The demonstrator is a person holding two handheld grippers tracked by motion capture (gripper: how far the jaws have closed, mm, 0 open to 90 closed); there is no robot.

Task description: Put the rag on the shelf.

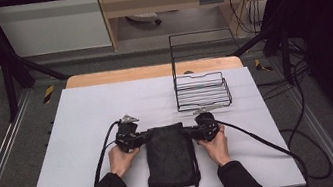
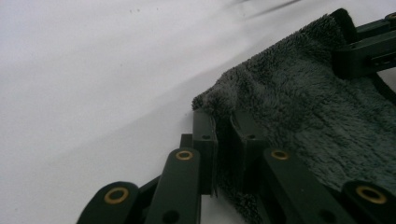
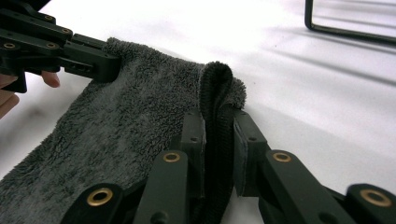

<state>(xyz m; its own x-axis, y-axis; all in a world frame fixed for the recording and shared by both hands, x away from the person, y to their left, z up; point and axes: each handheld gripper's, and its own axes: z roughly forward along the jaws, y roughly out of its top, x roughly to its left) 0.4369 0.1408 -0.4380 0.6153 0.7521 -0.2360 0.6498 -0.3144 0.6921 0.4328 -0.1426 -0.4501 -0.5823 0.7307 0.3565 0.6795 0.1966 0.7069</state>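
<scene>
A dark grey towel lies folded into a narrow strip on the white worktop, running from its near edge toward the middle, and you hold its two far corners. The pile is thick and fleecy, matted in patches, and the folded layers sit roughly square, with a dark hem strand trailing off the right side near the bottom. At the far right corner the hem curls up in a loop between the jaws.

Your left hand-held gripper is clamped on the far left corner; in the left gripper view the jaws stand close together with a tuft of pile pinched between them. Your right hand-held gripper is clamped on the far right corner, and in the right gripper view the rolled hem fills the gap between the pads. Both grips look shallow, on the edge alone, so a sharp pull may slip them.

By the look of it, the work stands midway: the towel is already folded lengthwise, the corners are secured, and one more fold or a lift seems to remain. The cloth rests flat, not yet raised.

Beyond it, well apart toward the far right, a black wire rack stands with nothing in it, perhaps the towel's destination.
</scene>
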